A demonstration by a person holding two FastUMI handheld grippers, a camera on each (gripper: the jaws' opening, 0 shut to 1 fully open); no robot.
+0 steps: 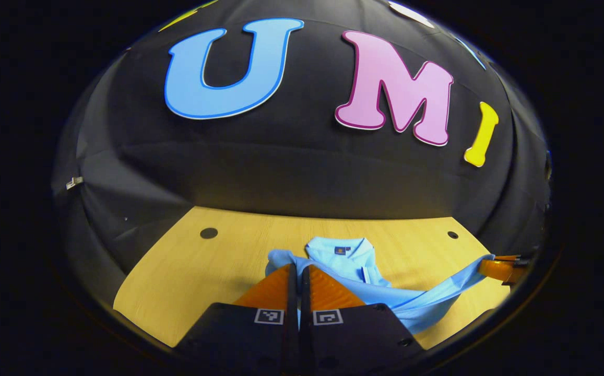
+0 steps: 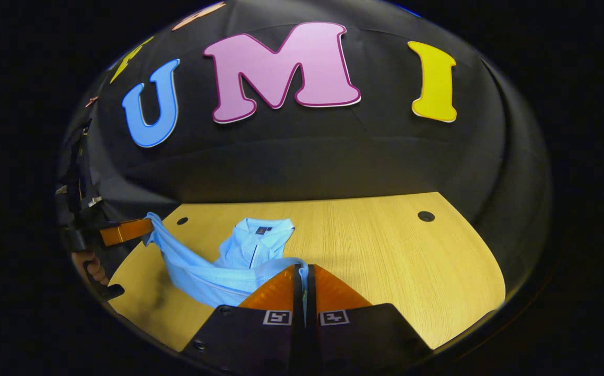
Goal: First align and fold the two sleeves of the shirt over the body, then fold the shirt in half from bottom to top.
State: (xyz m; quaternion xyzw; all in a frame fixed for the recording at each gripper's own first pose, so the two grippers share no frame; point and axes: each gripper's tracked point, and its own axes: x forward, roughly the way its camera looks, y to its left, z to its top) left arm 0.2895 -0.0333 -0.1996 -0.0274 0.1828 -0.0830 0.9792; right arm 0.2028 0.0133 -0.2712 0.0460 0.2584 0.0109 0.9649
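Observation:
A light blue polo shirt [image 1: 351, 263] lies on the wooden table [image 1: 192, 271], collar toward the far wall. My left gripper [image 1: 298, 269] is shut on a corner of the shirt's hem, lifted off the table. The right gripper [image 1: 500, 269] shows at the far right of the left gripper view, holding the other corner, so the hem hangs stretched between the two. In the right gripper view, my right gripper [image 2: 304, 269] is shut on the shirt [image 2: 252, 248], and the left gripper [image 2: 124, 231] holds the cloth at the far left, with a hand [image 2: 90, 263] below it.
The table [image 2: 395, 250] has a round dark hole [image 1: 208, 233] near each far corner [image 2: 426, 215]. The black cloth wall rises right behind the table's far edge.

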